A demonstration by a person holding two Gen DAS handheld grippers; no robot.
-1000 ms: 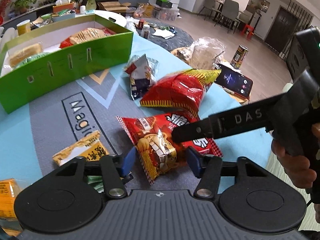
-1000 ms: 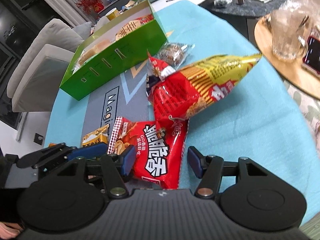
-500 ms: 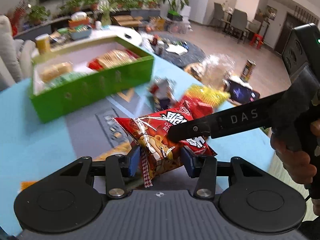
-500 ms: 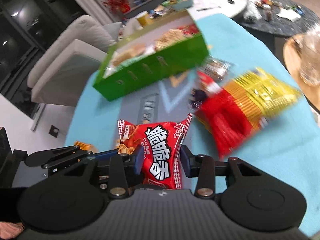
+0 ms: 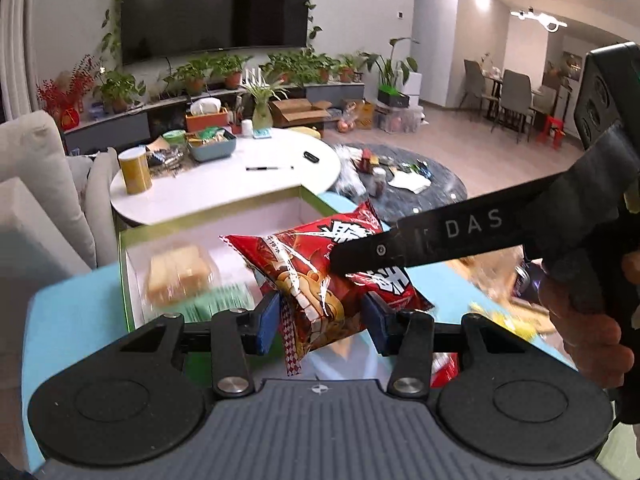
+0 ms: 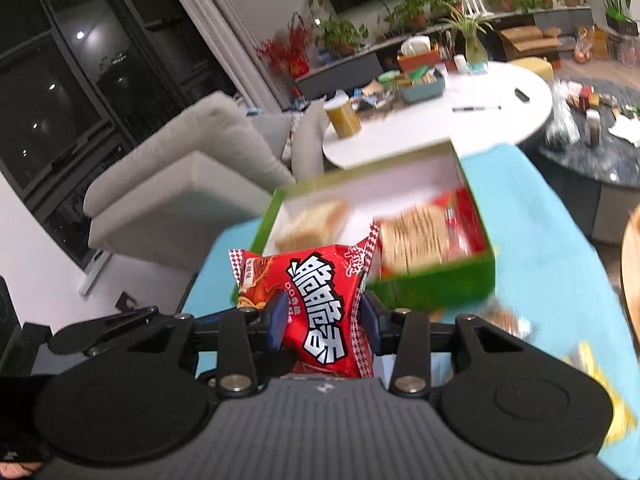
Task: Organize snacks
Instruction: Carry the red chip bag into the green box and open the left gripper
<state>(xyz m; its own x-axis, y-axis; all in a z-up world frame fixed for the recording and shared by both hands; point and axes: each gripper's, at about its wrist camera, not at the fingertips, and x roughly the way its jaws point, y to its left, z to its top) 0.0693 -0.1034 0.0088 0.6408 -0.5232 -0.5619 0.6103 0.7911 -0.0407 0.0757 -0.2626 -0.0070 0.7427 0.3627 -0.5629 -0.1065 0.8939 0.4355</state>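
Observation:
A red snack bag [image 5: 320,292] with white lettering is held in the air by both grippers. My left gripper [image 5: 322,322] is shut on its near end. My right gripper [image 6: 323,316] is shut on the other end of the same bag [image 6: 320,304], and its black finger [image 5: 432,236] crosses the left wrist view from the right. The green box [image 6: 436,280] with a white inside lies just beyond the bag on the blue table. It holds a pack of bread [image 5: 178,276] and a pack of crackers [image 6: 420,240].
A yellow-and-red chip bag [image 6: 600,384] and a small clear packet [image 6: 504,320] lie on the blue table [image 6: 552,260] at the right. A white round table [image 5: 224,188] with clutter stands behind the box. A grey sofa [image 6: 192,184] is at the left.
Both grippers closed on the red bag, lifted it off the mat and carried it up toward the green box. The views tilted upward.

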